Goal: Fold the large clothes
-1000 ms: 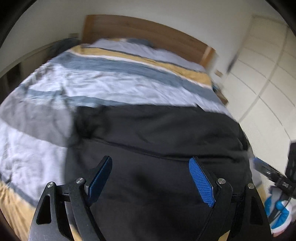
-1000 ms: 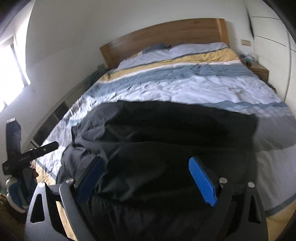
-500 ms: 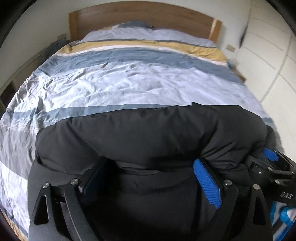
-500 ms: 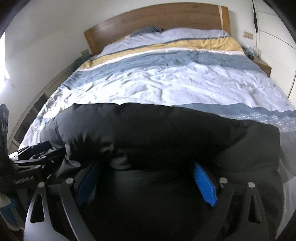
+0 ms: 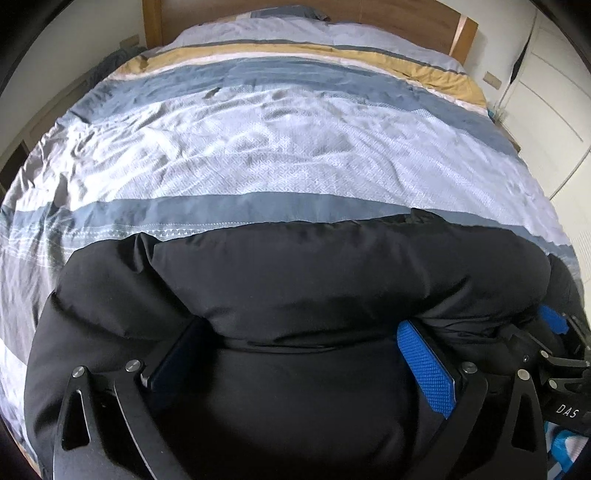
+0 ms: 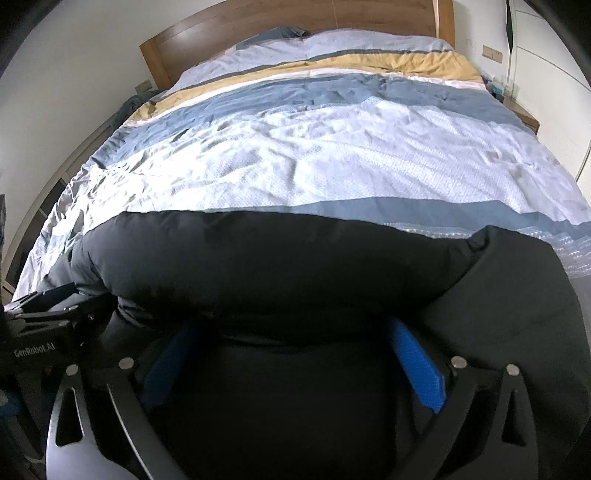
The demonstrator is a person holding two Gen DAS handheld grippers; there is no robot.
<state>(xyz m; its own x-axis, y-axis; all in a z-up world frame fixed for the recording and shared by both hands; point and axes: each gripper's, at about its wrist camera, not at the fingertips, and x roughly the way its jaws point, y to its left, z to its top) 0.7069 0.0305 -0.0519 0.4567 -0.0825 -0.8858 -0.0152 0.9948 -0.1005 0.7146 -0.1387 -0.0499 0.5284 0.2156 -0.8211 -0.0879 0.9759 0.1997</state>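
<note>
Item: black padded jacket [image 5: 295, 280]; lies across the foot end of the bed [image 5: 280, 147], on the striped duvet, filling the 6 o'clock half of both views; its far edge forms a thick rolled ridge running from 9 to 3 o'clock.

Left gripper [image 5: 306, 354]: jaws spread wide, one finger at 7 o'clock, the other at 5 o'clock; both tips tucked beneath the puffy ridge; nothing pinched between them.

Right gripper [image 6: 295, 354]: likewise wide apart, blue pads [image 6: 417, 362] half hidden under the ridge; no cloth clamped; seen at 4 o'clock in the left view, just beside the left one.

Step in hand, as judged: a fold of the jacket onto itself, both tools pressed against the doubled layer.

Next move, as judged: calls for jaws to close on a seam or edge, or a flat press to settle the fold; padding looks springy and may unroll.

Background: wooden headboard [image 6: 295, 26] at 12 o'clock; white wardrobe [image 5: 554, 92] at 2 o'clock.
</note>
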